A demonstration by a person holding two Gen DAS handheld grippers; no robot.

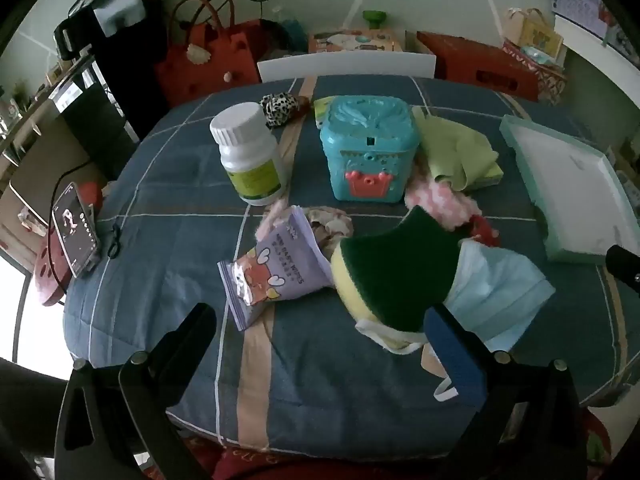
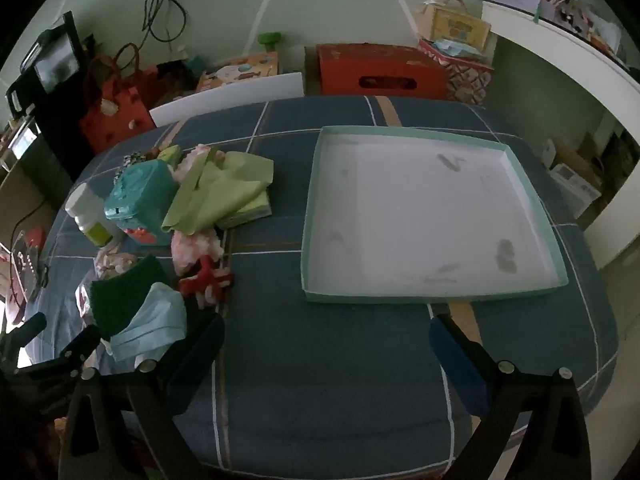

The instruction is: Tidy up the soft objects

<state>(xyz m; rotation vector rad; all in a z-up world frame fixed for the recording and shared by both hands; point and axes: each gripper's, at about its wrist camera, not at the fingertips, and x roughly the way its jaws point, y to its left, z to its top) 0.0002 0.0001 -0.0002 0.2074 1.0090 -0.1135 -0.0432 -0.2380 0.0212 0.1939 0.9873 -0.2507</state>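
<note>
A pile of soft things lies on the blue checked cloth: a green-and-yellow sponge (image 1: 394, 276), a light blue face mask (image 1: 500, 296), a purple wipes pack (image 1: 276, 272), a pink fluffy item (image 1: 444, 204) and a green cloth (image 1: 456, 152). My left gripper (image 1: 320, 344) hovers open just in front of the sponge and mask, holding nothing. The shallow white tray (image 2: 432, 216) with a mint rim sits at the right. My right gripper (image 2: 326, 354) hangs open before the tray's near edge, empty. The sponge (image 2: 124, 292), mask (image 2: 152, 328) and green cloth (image 2: 224, 192) show left of it.
A white pill bottle (image 1: 250, 152) and a teal toy box (image 1: 368, 148) stand behind the pile. A leopard-print scrunchie (image 1: 280, 106) lies further back. A phone (image 1: 74, 228) leans at the left table edge. Red bags and boxes line the wall behind.
</note>
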